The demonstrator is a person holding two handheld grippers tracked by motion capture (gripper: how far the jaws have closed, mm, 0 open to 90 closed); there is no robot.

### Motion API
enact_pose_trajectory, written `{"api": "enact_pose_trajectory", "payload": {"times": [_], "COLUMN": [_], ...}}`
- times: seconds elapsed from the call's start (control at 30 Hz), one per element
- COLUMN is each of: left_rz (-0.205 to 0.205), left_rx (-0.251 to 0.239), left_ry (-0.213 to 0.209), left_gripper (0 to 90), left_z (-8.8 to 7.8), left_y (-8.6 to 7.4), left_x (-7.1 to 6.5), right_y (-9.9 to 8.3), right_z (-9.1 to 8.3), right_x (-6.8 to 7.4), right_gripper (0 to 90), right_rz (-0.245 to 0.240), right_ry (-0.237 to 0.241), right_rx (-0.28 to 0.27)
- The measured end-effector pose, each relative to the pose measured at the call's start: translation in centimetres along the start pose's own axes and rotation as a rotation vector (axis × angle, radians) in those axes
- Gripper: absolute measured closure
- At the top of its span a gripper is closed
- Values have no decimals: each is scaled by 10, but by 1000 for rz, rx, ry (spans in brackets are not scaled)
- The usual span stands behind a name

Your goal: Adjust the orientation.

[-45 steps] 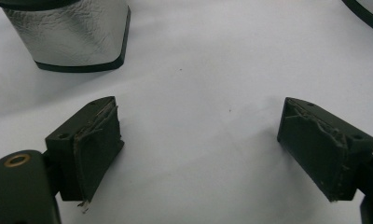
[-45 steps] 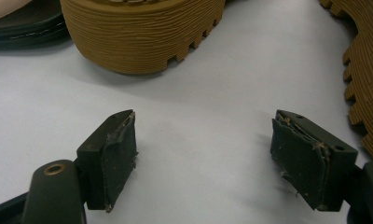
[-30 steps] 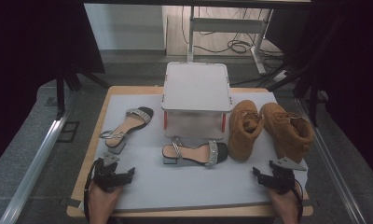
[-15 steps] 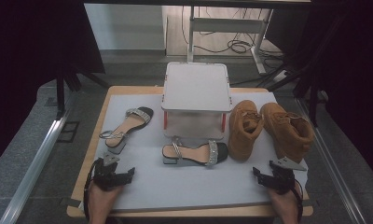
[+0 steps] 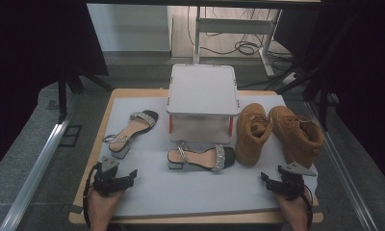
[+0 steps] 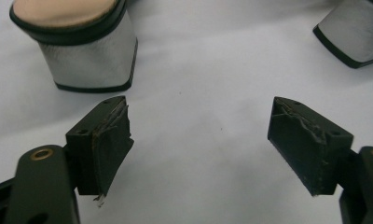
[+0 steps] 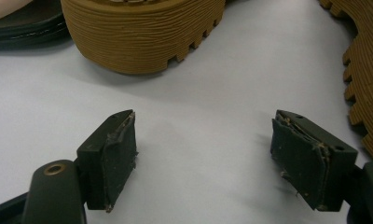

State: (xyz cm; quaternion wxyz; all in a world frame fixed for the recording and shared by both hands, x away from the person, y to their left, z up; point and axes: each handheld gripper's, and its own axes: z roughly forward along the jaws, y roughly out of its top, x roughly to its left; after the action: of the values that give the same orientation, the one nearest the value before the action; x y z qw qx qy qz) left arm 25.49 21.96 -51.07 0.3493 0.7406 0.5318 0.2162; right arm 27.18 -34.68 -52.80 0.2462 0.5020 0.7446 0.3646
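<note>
White matting on the table (image 5: 190, 192) carries two sandals (image 5: 201, 158) and two tan boots (image 5: 277, 132) beside the lidded box (image 5: 202, 103), untouched, while both grippers (image 5: 114, 179) (image 5: 281, 183) rest nearby, jaws apart and empty, the left's just narrowing slightly.

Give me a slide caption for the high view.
Two open claws, left and right, before sandals, boots and a box.

The high view looks forward and down from above the near edge of the surface (image 5: 147, 192), far enough off to take in all four edges. The left gripper view sits low and close at the near left corner, facing two silver sandal heels (image 6: 89, 65). The right gripper view sits as low at the near right corner, facing the tan boots' soles (image 7: 142, 35). Both gripper views share the surface's near strip with the high view.
</note>
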Motion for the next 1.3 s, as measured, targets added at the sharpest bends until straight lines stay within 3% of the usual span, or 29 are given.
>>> {"api": "enact_pose_trajectory", "payload": {"times": [0.13,0.33,0.47,0.63,0.67,0.9,0.97,1.07,1.3], "left_rz": [1,-2,-12,34,50,74,73,97,111], "left_rx": [-16,-38,-36,-18,-12,-1,0,10,16], "left_ry": [-19,-66,-91,-122,-137,-172,-189,-188,-186], "left_gripper": [254,434,508,635,701,889,897,898,898], "left_z": [-1,1,6,16,21,31,33,38,47], "left_y": [4,12,17,24,27,32,33,37,45], "left_x": [-2,-7,-11,-19,-23,-28,-29,-33,-36], "right_y": [0,0,0,0,0,0,0,0,-1], "right_z": [0,0,0,0,0,0,0,0,0], "right_x": [0,0,0,0,0,0,0,0,0], "right_gripper": [224,224,224,224,224,224,224,224,225], "right_rz": [0,-1,-1,0,0,-1,-1,0,0], "right_ry": [0,-1,-1,0,-1,-1,-1,-1,-1], "right_rx": [0,-1,0,0,0,-1,-1,-2,-3]}}
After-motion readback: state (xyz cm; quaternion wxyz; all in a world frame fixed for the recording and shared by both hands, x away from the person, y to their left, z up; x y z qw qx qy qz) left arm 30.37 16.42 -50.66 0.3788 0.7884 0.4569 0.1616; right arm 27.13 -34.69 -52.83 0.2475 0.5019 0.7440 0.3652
